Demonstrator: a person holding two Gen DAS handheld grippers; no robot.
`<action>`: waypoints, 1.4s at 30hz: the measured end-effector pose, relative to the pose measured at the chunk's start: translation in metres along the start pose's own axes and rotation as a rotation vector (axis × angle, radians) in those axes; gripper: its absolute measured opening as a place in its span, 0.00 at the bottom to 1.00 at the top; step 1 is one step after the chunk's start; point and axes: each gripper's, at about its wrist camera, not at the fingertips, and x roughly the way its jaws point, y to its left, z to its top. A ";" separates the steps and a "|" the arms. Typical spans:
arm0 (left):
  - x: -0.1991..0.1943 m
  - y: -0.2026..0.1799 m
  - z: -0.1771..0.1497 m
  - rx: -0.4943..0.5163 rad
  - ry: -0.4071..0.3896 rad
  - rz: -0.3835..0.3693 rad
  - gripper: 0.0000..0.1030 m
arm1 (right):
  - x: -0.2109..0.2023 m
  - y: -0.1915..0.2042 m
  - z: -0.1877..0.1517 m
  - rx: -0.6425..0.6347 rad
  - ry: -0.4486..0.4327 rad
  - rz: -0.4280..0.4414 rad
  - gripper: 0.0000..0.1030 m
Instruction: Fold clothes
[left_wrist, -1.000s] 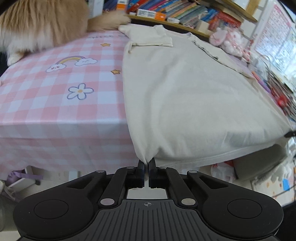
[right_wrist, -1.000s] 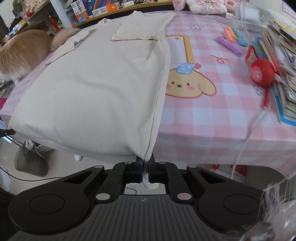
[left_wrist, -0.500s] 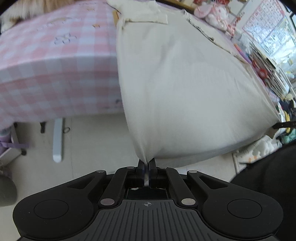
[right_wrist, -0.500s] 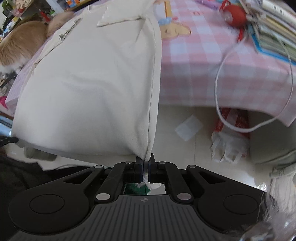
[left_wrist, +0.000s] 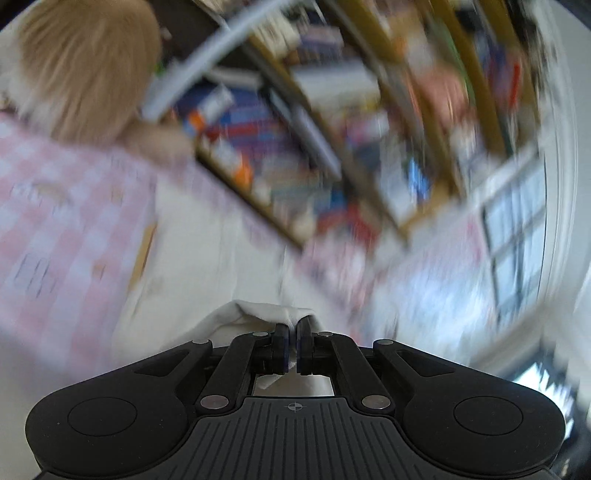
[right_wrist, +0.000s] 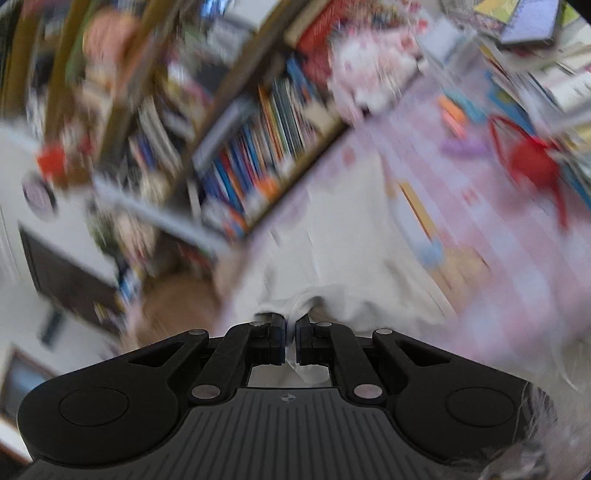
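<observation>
While both hem corners are pinched, left claw and right claw pressed together on the cream garment, level carrying is advised. Hem should be laid ahead of the claws on the tabletop, corners aligned.

Both grippers clamped on cloth

The left gripper and right gripper sit low in the centre of their frames, jaws pinched on white fabric.

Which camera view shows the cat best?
The left wrist view: the cat fills the upper left corner above the checked tablecloth. The right wrist view gives only a brown blur low at the left.
</observation>
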 end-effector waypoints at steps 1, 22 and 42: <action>0.010 0.003 0.007 -0.032 -0.043 -0.003 0.02 | 0.008 -0.001 0.012 0.019 -0.037 0.010 0.05; 0.232 0.080 0.106 -0.228 -0.005 0.222 0.02 | 0.225 -0.045 0.143 0.275 -0.187 -0.185 0.05; 0.304 0.137 0.122 -0.371 0.280 0.211 0.32 | 0.319 -0.093 0.164 0.423 0.059 -0.311 0.25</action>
